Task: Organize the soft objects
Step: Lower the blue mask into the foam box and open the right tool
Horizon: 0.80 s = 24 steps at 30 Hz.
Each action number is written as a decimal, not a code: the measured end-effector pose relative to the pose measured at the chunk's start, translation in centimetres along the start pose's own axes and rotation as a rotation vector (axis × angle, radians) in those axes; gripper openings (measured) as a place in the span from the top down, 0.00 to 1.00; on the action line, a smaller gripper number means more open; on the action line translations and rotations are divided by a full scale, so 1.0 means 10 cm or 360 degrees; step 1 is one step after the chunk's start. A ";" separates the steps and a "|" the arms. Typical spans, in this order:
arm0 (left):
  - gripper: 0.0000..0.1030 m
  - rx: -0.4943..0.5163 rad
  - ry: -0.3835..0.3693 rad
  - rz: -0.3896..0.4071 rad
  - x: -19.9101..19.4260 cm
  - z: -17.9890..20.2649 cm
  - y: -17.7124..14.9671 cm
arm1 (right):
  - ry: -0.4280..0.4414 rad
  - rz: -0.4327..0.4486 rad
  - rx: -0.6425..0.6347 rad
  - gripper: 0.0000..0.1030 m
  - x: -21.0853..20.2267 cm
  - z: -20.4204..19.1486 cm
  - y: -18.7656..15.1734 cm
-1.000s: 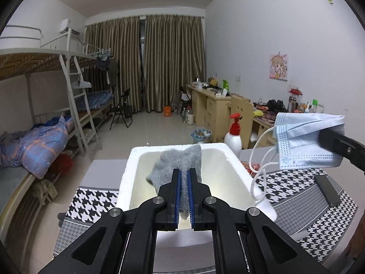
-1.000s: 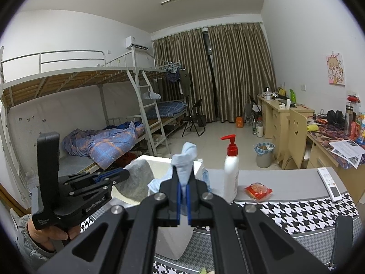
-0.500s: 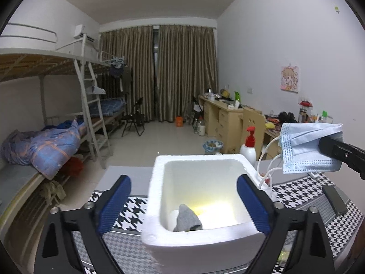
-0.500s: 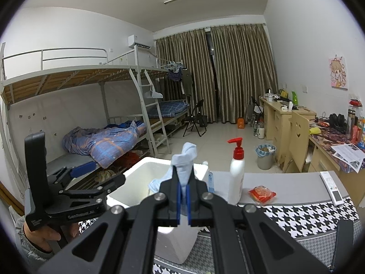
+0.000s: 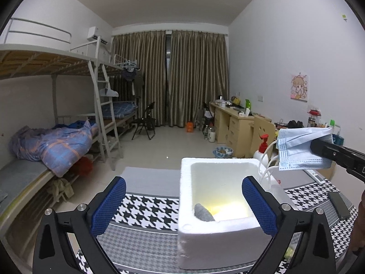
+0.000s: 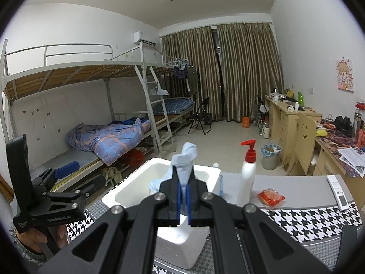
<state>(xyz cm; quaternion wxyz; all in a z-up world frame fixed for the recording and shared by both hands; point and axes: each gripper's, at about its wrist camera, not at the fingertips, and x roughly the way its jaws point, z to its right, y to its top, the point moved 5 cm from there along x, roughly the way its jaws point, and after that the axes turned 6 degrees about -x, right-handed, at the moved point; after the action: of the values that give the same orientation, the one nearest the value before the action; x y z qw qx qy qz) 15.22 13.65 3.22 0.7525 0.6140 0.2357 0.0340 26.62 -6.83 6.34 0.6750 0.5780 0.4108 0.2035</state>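
A white foam box (image 5: pixel 224 235) stands on the houndstooth tablecloth; it also shows in the right wrist view (image 6: pixel 136 191). A grey sock (image 5: pixel 203 213) lies inside it at the near left. My left gripper (image 5: pixel 183 205) is open and empty, in front of and above the box. My right gripper (image 6: pixel 183 202) is shut on a light blue face mask (image 6: pixel 186 159) and holds it over the box. In the left wrist view the mask (image 5: pixel 301 148) hangs at the right, its white ear loops dangling to the box rim.
A white pump bottle with a red top (image 6: pixel 247 178), an orange snack packet (image 6: pixel 271 197) and a white remote (image 6: pixel 338 194) lie on the table behind the box. A dark phone (image 5: pixel 340 205) lies at the right. Bunk beds stand left, desks right.
My left gripper opened and let the grey sock drop into the box, then drew back and up. My right gripper still holds the mask and has shifted little.
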 end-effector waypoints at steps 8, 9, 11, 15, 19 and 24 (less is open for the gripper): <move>0.01 -0.0010 0.0018 0.0007 -0.07 -0.09 -0.03 | 0.0023 -0.0029 -0.0008 0.94 0.10 -0.11 0.02; 0.01 -0.0012 0.0018 0.0009 -0.09 -0.11 -0.04 | 0.0028 -0.0035 -0.0006 0.94 0.12 -0.12 0.01; 0.01 -0.0017 0.0024 0.0009 -0.11 -0.14 -0.05 | 0.0038 -0.0048 -0.0006 0.94 0.15 -0.13 0.00; 0.01 -0.0027 0.0030 0.0006 -0.13 -0.18 -0.07 | 0.0049 -0.0081 0.0001 0.94 0.22 -0.14 -0.03; 0.01 -0.0043 0.0034 0.0006 -0.17 -0.22 -0.09 | 0.0069 -0.0109 0.0006 0.94 0.27 -0.17 -0.04; 0.01 -0.0044 0.0039 0.0005 -0.17 -0.24 -0.11 | 0.0082 -0.0142 0.0011 0.94 0.35 -0.19 -0.05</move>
<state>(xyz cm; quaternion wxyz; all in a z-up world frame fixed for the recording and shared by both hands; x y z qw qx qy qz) 12.45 14.97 2.36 0.7579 0.6034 0.2437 0.0459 27.03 -3.13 4.79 0.6706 0.5561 0.4542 0.1865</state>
